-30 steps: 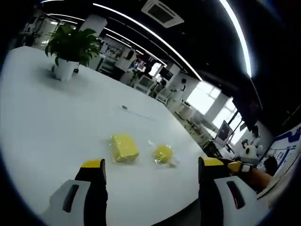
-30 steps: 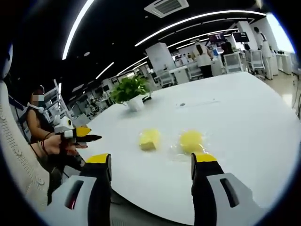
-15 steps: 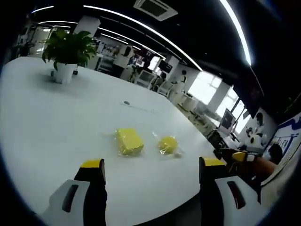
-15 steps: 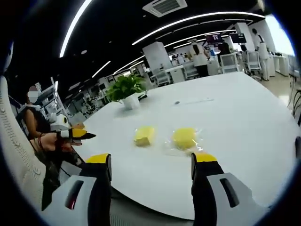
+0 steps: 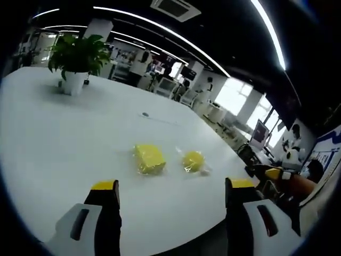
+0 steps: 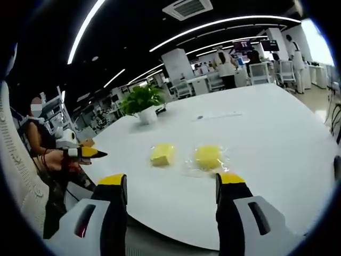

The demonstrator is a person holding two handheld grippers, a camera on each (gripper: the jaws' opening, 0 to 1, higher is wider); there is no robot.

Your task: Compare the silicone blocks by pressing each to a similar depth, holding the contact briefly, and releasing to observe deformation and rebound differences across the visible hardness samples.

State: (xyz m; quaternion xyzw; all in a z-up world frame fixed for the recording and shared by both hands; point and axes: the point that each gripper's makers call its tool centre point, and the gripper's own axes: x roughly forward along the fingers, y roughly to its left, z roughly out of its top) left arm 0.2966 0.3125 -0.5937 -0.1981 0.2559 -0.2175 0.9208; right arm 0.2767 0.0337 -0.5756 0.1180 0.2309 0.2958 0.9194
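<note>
Two yellow samples out on the big white table (image 5: 58, 144), both apart from each other and untouched. In the left gripper view: rectangular yellow silicone block (image 5: 149, 158) just right of frame centre, rounder yellow silicone block (image 5: 193, 160) further right, sitting in a clear plastic wrap. Left gripper (image 5: 169, 188) low at the bottom of the frame, jaws spread wide, yellow-tipped, nothing between them, held back from the table edge and well short of both blocks. Potted green plant (image 5: 76, 56) in a white pot at upper left, standing upright on the table. Small dark round spot (image 5: 145, 114) on the tabletop beyond the blocks, too small to tell what. Far right edge of the frame: another yellow-tipped gripper (image 5: 274, 174) held in a hand.

Over to the right gripper view: same table (image 6: 277, 122), rectangular block (image 6: 162, 153) left of centre, rounder block (image 6: 208, 157) to its right on its clear wrap. Right gripper (image 6: 171, 181) at the bottom of the frame, jaws wide apart and empty, clear of the blocks. Plant (image 6: 144, 104) at upper centre-left, beyond the blocks. At left edge, a seated person (image 6: 40, 144) holding a yellow-and-black tipped gripper (image 6: 88, 153) pointing right, off the table edge. Office desks and standing people in the far background, long ceiling light strips overhead.
</note>
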